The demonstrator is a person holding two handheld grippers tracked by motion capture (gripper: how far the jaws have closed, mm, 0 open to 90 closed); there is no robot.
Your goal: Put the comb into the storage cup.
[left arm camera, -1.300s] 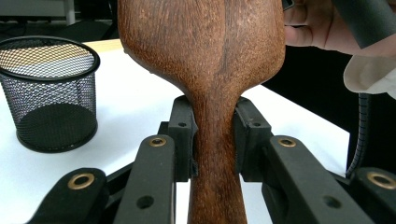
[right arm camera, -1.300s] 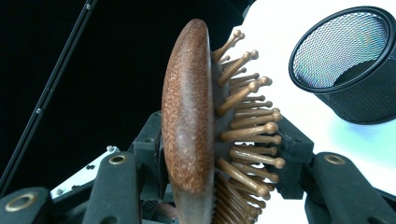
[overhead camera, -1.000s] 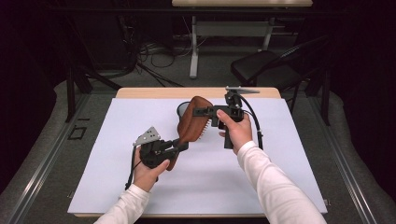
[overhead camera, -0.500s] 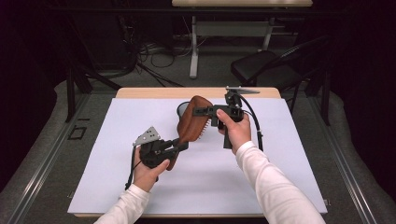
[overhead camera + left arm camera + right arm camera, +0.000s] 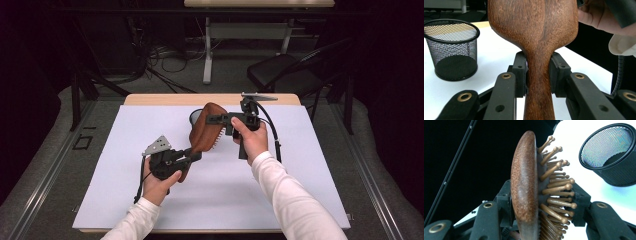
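Left gripper (image 5: 192,156) jaws pinch the brown wooden paddle hairbrush (image 5: 204,132) handle; right gripper (image 5: 212,119) jaws clamp its head; opposing pulls could twist it loose.

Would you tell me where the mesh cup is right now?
In the high view the black mesh cup stands near the table's far edge, just left of and behind the wooden hairbrush held up between the left gripper and right gripper.

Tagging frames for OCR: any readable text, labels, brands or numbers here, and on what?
None: no readable text in any view.
Brown wooden paddle hairbrush: bare wood grain, no brand.
Black wire-mesh cup: no label.
White table mat: unmarked.
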